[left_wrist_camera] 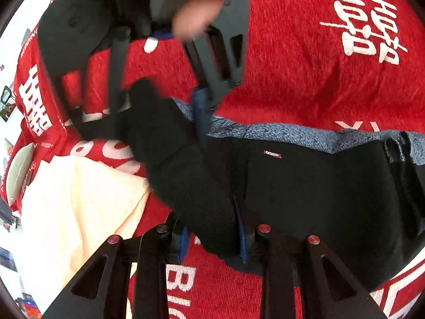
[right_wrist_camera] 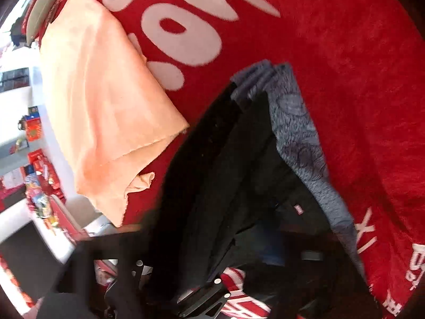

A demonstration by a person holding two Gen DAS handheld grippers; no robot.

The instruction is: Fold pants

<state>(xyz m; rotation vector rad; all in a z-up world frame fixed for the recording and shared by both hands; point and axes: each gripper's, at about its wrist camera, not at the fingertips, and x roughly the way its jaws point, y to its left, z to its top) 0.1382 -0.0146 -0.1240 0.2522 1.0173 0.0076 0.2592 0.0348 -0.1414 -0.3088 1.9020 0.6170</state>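
The black pants [left_wrist_camera: 305,186] lie on a red cloth, their blue-grey fleecy lining [left_wrist_camera: 279,130] showing along the far edge. A fold of black fabric sits between the blue pads of my left gripper [left_wrist_camera: 212,242], which is shut on it at the near edge. My right gripper [left_wrist_camera: 196,122], held by a hand [left_wrist_camera: 212,5], points down at the far edge and pinches a raised flap of the pants. In the blurred right wrist view the pants [right_wrist_camera: 225,159] fill the lower middle and hide most of the fingers; one blue pad [right_wrist_camera: 271,250] peeks out.
The red cloth [left_wrist_camera: 305,53] with white lettering covers the whole surface. A folded cream cloth [left_wrist_camera: 79,199] lies just left of the pants, seen too in the right wrist view as the cream cloth [right_wrist_camera: 106,106]. A pale plate [left_wrist_camera: 18,172] sits at the far left edge.
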